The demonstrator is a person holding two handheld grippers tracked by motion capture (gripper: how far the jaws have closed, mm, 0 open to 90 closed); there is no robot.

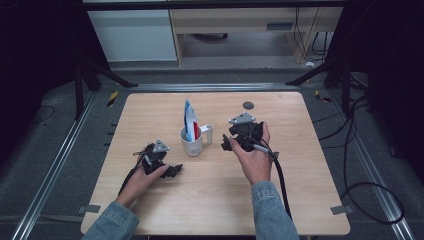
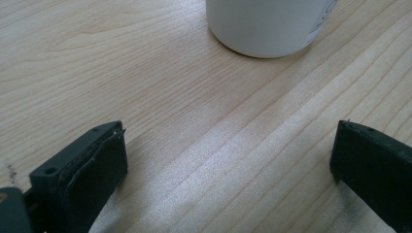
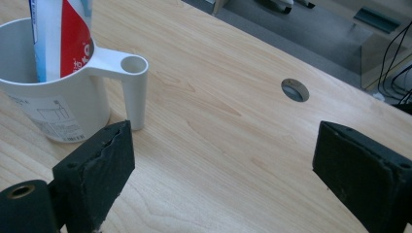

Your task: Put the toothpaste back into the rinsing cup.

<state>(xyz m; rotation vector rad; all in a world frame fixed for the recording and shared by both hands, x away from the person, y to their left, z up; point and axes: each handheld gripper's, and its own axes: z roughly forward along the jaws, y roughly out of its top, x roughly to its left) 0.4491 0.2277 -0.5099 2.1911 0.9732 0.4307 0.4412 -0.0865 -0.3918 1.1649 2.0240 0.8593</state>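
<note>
A toothpaste tube [image 1: 190, 120] stands upright in the white cup [image 1: 192, 144]; the right gripper [image 3: 223, 165] and the left gripper [image 2: 228, 160] flank it, both spread, empty.

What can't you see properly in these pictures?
- Bottom of the tube: hidden inside the cup, high view and right gripper view.
- Top of the tube: cut off by the upper edge, right gripper view.
- Label print on the cup: too small to read, right gripper view.
</note>
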